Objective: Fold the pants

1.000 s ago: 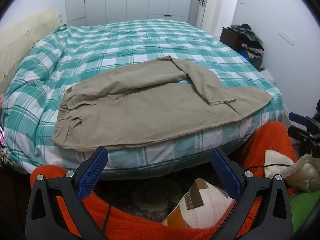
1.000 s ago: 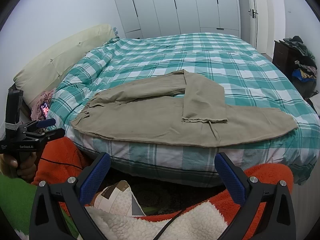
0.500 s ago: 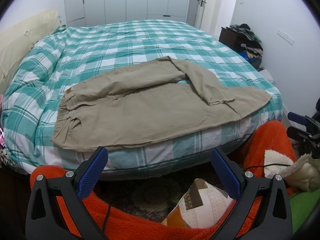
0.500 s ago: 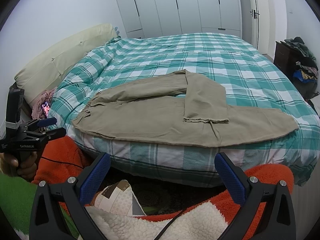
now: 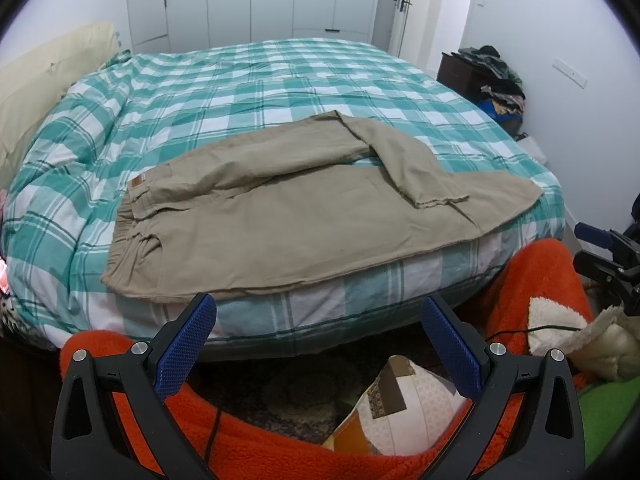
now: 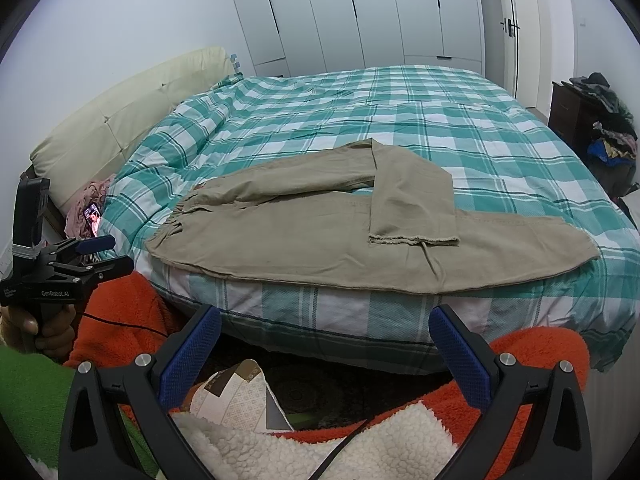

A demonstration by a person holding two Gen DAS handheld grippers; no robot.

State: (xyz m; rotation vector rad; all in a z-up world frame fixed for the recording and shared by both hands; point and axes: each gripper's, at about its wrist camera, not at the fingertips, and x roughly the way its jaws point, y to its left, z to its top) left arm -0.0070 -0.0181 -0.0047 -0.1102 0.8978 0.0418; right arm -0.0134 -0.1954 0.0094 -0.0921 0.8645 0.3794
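**Both tongs held back, wide apart, with the pants untouched on the bed**

Next to nothing has moved in the last second: the views have drifted only slightly, and the pants lie exactly as they did.

From the left: the headboard cushion (image 6: 132, 120) bounds the bed (image 6: 400, 120), which is covered in a green-and-white check. One pair of khaki pants (image 5: 288, 216) lies along its near edge, waistband (image 5: 132, 224) to the left. There are two legs. The near one runs flat to the right, its hem close to the bed's corner; the far one is doubled back at an angle, so its cuff (image 6: 414, 239) rests on top of the near leg. That stray fold will likely need straightening or matching before the legs can be stacked.

Two tongs are in play. The left gripper (image 5: 318, 344) and the right gripper (image 6: 324, 354) each hover below the mattress edge over orange fleece, fingers spread wide and holding nothing, well apart from the cloth. This looks like a ready stance before the first reach. Far right, one dark cabinet (image 6: 570, 110) carries a heap of clothes.
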